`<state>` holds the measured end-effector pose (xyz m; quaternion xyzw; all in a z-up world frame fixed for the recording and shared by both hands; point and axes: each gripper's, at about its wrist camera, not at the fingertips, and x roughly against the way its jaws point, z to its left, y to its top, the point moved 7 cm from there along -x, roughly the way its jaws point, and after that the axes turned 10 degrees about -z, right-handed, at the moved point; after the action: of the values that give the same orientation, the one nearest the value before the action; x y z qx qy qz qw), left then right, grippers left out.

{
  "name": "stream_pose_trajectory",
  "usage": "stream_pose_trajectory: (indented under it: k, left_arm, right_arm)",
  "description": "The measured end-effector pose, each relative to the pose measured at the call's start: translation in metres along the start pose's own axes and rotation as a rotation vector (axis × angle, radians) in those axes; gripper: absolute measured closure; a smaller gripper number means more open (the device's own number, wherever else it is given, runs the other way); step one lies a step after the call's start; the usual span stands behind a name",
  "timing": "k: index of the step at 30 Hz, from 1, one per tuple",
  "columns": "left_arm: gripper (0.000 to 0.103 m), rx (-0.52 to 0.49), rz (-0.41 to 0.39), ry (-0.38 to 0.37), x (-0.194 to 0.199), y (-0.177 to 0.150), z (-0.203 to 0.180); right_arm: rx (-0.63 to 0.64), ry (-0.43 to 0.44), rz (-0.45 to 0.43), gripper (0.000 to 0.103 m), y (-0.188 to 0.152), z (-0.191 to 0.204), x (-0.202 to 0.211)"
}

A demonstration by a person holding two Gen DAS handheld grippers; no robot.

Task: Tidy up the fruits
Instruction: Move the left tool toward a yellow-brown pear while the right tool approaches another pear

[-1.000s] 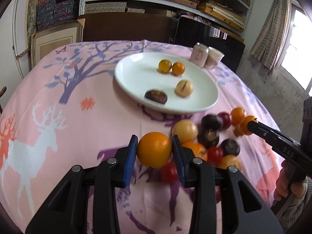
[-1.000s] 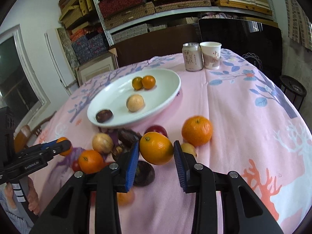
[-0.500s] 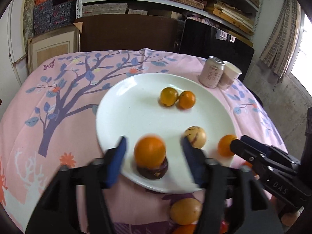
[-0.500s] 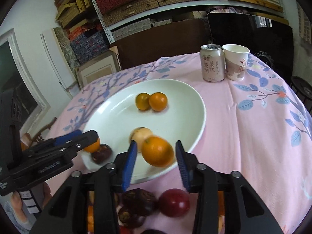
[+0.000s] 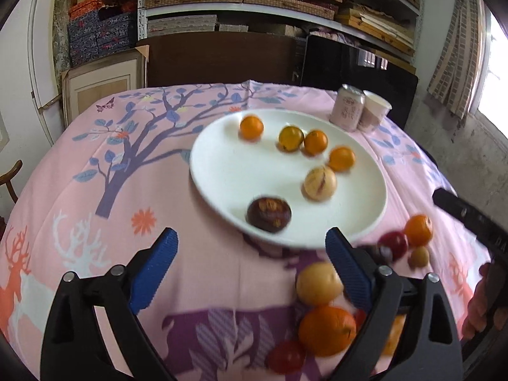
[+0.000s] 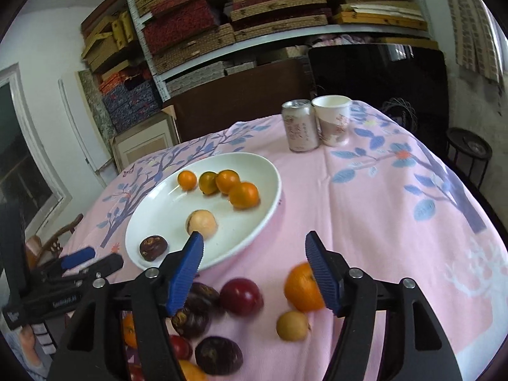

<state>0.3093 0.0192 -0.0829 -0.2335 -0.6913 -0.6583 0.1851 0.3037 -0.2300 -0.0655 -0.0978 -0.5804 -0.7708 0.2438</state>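
A white plate (image 5: 222,171) (image 6: 152,219) holds several small oranges (image 5: 251,127) (image 6: 243,195), a pale round fruit (image 5: 319,182) (image 6: 202,223) and a dark fruit (image 5: 269,213) (image 6: 153,247). My left gripper (image 5: 250,257) is open and empty, held above the cloth just short of the plate. My right gripper (image 6: 254,263) is open and empty above the plate's near rim. Loose fruits lie on the cloth near me: an orange (image 5: 327,330) (image 6: 303,282), a yellow fruit (image 5: 318,283), a red plum (image 6: 242,297) and dark fruits (image 6: 218,355).
A drink can (image 6: 300,126) and a paper cup (image 6: 331,120) stand at the table's far side, right of the plate. The round table has a pink patterned cloth (image 5: 95,190). Shelves with boxes and a dark cabinet stand behind. A wooden chair (image 5: 8,177) is at the left.
Both grippers carried an orange each to the plate, opened and let them go. The plate now holds two more oranges. Both grippers have drawn back toward the loose fruits.
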Motion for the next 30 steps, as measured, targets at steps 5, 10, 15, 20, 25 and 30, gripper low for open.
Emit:
stream_pose_trajectory:
  k: [5, 10, 15, 20, 25, 30]
  left_arm:
    - [0.011, -0.021, 0.033, -0.021, 0.007, -0.021, -0.011]
    - [0.01, -0.036, 0.053, -0.074, 0.002, -0.025, -0.028]
    - [0.01, -0.07, 0.116, -0.055, -0.016, -0.033, -0.034]
    - [0.006, -0.048, 0.159, -0.062, -0.022, -0.037, -0.023]
    - [0.004, -0.009, 0.093, 0.101, 0.001, -0.029, 0.027]
    - [0.005, 0.141, 0.06, 0.078, 0.017, -0.029, 0.06]
  right_arm:
    - [-0.05, -0.024, -0.027, 0.026, -0.003, -0.017, 0.017]
    - [-0.069, -0.03, -0.028, 0.022, -0.006, -0.021, 0.02]
    - [-0.072, -0.026, -0.022, 0.022, -0.006, -0.021, 0.019]
    - [-0.079, -0.024, -0.02, 0.018, -0.006, -0.021, 0.018]
    - [-0.105, -0.024, -0.006, 0.018, -0.007, -0.026, 0.016]
    - [-0.141, -0.003, -0.014, 0.018, -0.004, -0.029, 0.019]
